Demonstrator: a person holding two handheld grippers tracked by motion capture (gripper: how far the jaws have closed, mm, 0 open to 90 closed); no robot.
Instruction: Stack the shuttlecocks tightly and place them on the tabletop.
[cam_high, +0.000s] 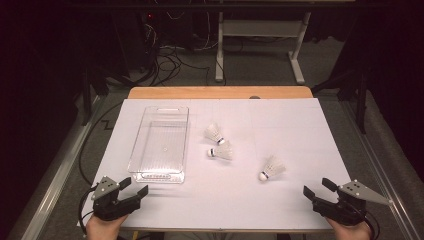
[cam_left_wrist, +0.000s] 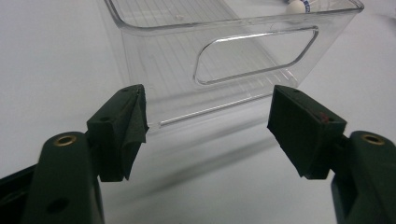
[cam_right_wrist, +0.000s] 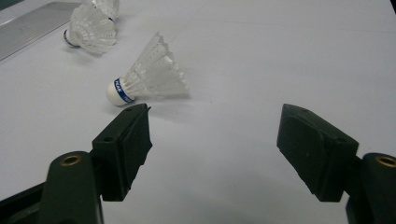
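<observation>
Your right gripper (cam_right_wrist: 215, 149) is spread wide and empty, and the nearest shuttlecock (cam_right_wrist: 147, 77) lies just ahead-left of it, cork end toward you, so it's closer than your left gripper (cam_high: 134, 189), also gaping by the clear bin (cam_high: 161, 145).

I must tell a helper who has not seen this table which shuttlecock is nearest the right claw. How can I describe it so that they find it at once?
Start at the clear plastic box on the left part of the white table. To its right, two shuttlecocks lie close together near the middle. The one you want lies alone, further right and closer to the person, in front of the open right claw, with its white round tip towards the near edge.
</observation>
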